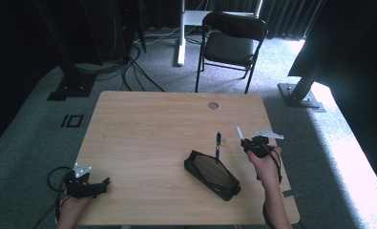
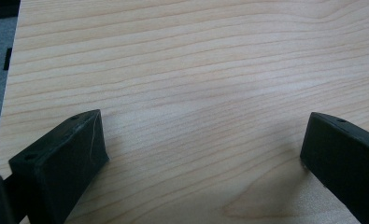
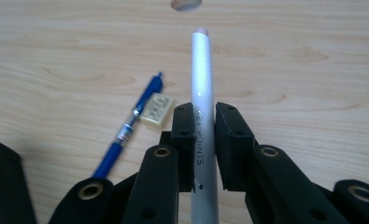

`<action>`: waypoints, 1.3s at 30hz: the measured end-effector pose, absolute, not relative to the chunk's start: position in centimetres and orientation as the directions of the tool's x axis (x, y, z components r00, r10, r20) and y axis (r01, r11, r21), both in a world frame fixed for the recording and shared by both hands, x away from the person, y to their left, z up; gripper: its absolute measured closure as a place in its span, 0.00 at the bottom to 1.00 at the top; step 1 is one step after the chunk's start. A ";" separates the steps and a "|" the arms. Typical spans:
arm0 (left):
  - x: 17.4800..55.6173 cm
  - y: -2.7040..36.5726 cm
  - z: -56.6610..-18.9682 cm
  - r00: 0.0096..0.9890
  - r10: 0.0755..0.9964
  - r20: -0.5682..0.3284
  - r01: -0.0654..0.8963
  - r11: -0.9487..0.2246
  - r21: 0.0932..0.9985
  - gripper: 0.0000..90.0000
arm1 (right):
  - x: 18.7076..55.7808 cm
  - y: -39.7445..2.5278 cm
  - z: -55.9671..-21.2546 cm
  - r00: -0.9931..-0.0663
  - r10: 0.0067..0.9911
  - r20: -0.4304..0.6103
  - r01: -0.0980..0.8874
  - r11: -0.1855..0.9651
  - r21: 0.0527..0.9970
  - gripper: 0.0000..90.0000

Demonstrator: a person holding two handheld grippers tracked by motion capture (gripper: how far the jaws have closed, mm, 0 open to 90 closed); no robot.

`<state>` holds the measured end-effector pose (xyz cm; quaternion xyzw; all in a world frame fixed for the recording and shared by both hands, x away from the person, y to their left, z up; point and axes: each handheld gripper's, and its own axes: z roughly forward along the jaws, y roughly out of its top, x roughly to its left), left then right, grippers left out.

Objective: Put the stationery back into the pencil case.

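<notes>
My right tool (image 3: 204, 140) clamps a white pen (image 3: 202, 93), its tip pointing away from me. A blue pen (image 3: 128, 126) and eraser (image 3: 157, 109) lie just left of it. My left tool (image 2: 203, 154) gapes wide over bare counter (image 2: 196, 70).

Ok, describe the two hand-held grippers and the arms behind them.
Both are black. The left hand-held gripper has blocky, wedge-shaped fingers and a black cable looping off the table edge. The right hand-held gripper carries a grey three-cornered plate, and its linkage arms show brass-coloured pivot rings. Both forearms are bare, no sleeves.

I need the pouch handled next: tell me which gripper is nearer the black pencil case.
Right. The right gripper, holding a white pen, is just beside the pencil case; the left gripper sits at the table's far left edge.
</notes>
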<state>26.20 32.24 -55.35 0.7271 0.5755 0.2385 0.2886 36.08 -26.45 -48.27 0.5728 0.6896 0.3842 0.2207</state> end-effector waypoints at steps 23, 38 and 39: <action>26.2 32.2 -55.3 0.223 0.975 0.014 0.699 -0.171 0.694 0.01 | 34.2 -24.5 -44.5 -0.384 0.912 0.148 0.526 0.085 0.846 0.87; 26.2 32.2 -55.4 0.222 0.975 0.014 0.699 -0.169 0.695 0.01 | 31.7 -22.0 -41.9 -0.526 0.841 0.126 0.462 0.158 0.873 0.87; 26.2 32.2 -55.4 0.223 0.975 0.014 0.699 -0.170 0.695 0.01 | 31.5 -21.8 -41.7 -0.538 0.835 0.115 0.455 0.173 0.873 0.87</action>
